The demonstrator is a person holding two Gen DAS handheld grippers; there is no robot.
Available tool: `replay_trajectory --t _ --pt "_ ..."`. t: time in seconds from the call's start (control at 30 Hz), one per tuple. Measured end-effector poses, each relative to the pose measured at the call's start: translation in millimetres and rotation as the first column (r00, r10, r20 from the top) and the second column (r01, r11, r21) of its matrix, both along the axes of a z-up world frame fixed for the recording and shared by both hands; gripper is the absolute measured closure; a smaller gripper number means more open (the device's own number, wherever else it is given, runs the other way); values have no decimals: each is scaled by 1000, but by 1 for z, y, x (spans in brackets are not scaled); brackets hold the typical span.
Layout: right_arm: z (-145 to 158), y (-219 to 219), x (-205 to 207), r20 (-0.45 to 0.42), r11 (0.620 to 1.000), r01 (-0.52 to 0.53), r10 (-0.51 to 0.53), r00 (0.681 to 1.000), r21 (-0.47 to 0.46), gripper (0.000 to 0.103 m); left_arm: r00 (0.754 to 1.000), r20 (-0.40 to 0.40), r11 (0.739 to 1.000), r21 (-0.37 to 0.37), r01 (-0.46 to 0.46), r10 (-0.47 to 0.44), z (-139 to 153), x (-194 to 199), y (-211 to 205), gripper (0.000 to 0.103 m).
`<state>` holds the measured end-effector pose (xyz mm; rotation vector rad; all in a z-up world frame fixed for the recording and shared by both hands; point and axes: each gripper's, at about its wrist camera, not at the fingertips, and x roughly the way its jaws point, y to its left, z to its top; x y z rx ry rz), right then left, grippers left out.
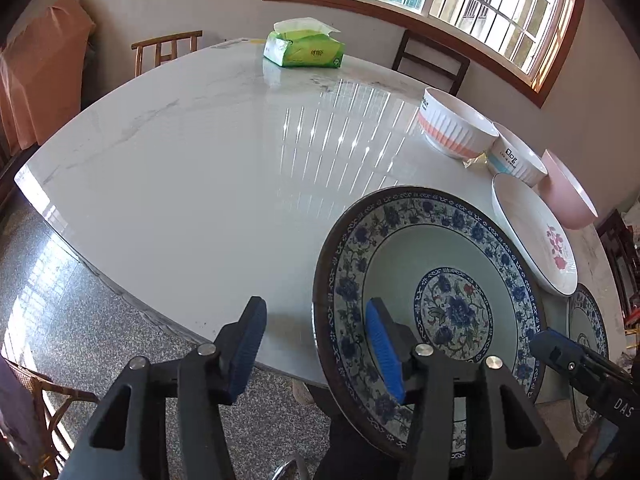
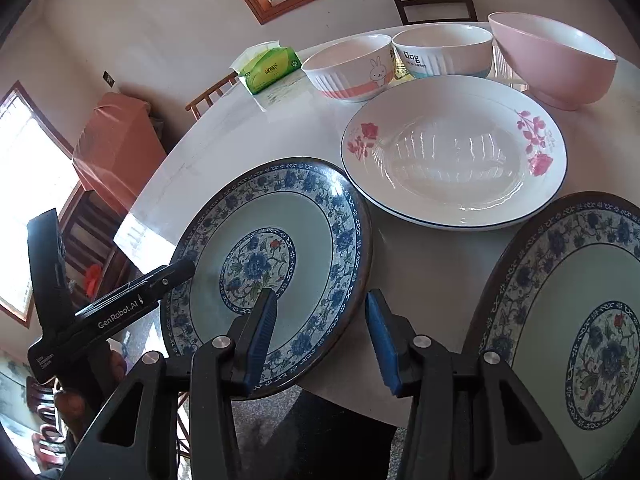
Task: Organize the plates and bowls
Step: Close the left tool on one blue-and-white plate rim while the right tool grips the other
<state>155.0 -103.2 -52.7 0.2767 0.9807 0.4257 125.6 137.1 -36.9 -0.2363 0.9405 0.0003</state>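
Only your right wrist view shows the rabbit bowl, Dog bowl and pink bowl lined along the table's far edge, with the white rose plate just before them. Your left gripper has its tongs apart, straddling the rim of the blue floral plate, which overhangs the near edge. Your right gripper is apart too, holding nothing, above bare near-edge tabletop between that plate and a second blue plate, cut off at right. Left of the tissue pack, the marble lies open.
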Motion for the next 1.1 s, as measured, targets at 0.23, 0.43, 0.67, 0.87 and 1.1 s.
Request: replay_trajectory --t 0.23,0.43,0.67,0.87,1.1 --pt "-3 3 6 -15 1000 4 -4 1000 -8 58 1000 -8 1000 -5 26 -26 3 4 1 61" --pt "-5 7 9 -7 997 7 -8 1000 -80 74 999 4 998 31 50 -50 7 3 -8 78" --pt "-6 7 13 6 996 18 -18 1000 -85 83 997 80 992 127 -12 1 15 -4 -10 94" --pt "-4 9 17 21 997 27 -25 999 -78 84 996 91 990 137 -19 6 17 -1 -4 98" --pt "1 22 25 46 997 24 -20 999 -71 85 996 79 997 63 -54 49 14 9 19 98"
